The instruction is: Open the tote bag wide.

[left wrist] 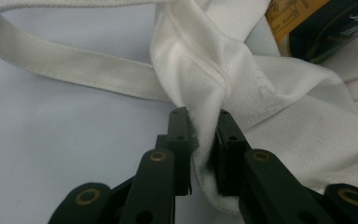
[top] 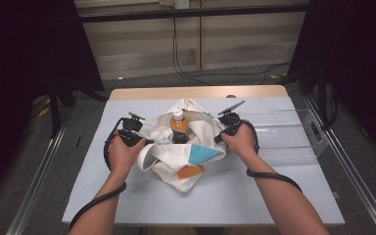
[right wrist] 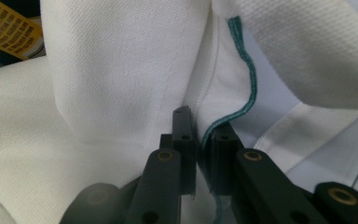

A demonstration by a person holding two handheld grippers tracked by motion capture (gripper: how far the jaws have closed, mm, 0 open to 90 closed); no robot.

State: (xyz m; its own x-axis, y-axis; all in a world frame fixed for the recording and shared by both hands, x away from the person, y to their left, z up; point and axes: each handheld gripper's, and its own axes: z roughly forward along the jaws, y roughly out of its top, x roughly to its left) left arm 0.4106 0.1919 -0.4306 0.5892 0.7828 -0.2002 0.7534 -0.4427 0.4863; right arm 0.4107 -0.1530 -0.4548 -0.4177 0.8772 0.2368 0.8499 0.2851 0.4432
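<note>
Holding a white canvas tote bag [top: 186, 147] open from both sides, a person stands at a table with 2 handheld grippers. The left gripper [top: 144, 142] pinches a bunched fold of the bag's white cloth, its jaws pressed onto the fabric, as the left gripper view shows close up [left wrist: 204, 135]. The right gripper [top: 221, 137] does the same on the opposite edge; in the right gripper view [right wrist: 200, 135] its jaws clamp a seam trimmed with teal stitching [right wrist: 247, 79]. The bag lies near the middle of the table, mouth facing away from the person, with orange and teal patches on its near side. A bottle [top: 178, 128] with a white cap and amber contents stands upright inside the spread mouth. Judging from this, the bottle is already in the bag and the cloth is gathered at both sides; what seems left is to draw the edges up or together, or lift the bag by its strap [left wrist: 74, 65], which lies loose on the table. The table [top: 254, 191] has a pale blue-grey covering over a wooden top, whose far edge shows. A clear plastic bin [top: 293, 134] sits to the right of the bag. Beyond the table are a grey floor, trailing black cables, dark curtains at both sides and metal rails.
</note>
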